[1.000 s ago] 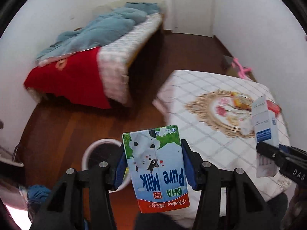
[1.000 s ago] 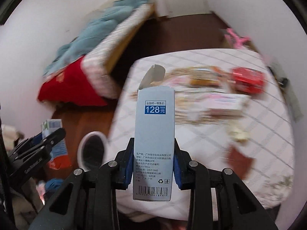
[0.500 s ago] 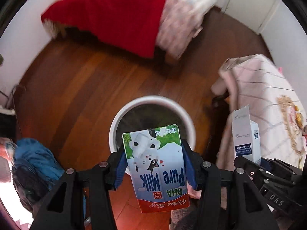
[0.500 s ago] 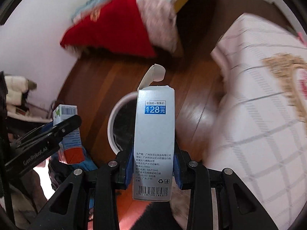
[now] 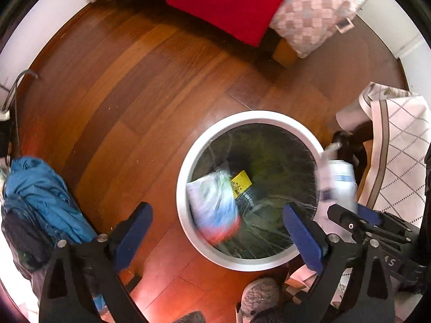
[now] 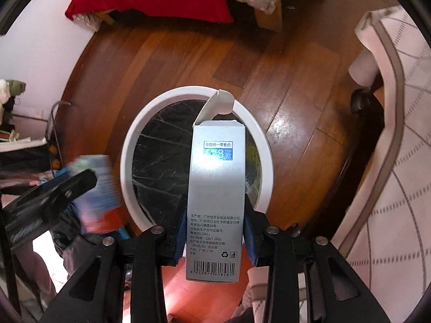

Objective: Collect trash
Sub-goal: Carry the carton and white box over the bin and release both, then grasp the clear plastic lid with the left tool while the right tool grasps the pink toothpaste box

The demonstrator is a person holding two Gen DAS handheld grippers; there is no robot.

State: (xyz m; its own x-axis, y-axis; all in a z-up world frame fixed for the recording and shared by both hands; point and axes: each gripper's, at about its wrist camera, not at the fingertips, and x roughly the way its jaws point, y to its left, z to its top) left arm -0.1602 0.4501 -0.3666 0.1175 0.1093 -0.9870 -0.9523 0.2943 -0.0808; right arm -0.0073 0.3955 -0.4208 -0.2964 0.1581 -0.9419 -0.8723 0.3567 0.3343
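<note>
A white round trash bin (image 5: 186, 177) with a black liner stands on the wooden floor, right below both grippers. My left gripper (image 5: 218, 228) is open and empty above the bin's near rim. The milk carton (image 5: 215, 204) is blurred, falling inside the bin beside a yellow scrap (image 5: 241, 179). My right gripper (image 6: 215, 237) is shut on a tall grey-blue cardboard box (image 6: 216, 196) with its top flap open, held upright over the bin (image 6: 129, 161). That box also shows blurred in the left wrist view (image 5: 338, 185), at the bin's right rim.
A bed with a red blanket (image 5: 229, 2) stands beyond the bin. A table with a white checked cloth (image 6: 398, 161) is on the right. Blue clothes (image 5: 40, 196) are piled on the left.
My left gripper has opened and let go of the milk carton, which is dropping into the bin. Both grippers have moved over the bin. The right gripper still holds its box.
</note>
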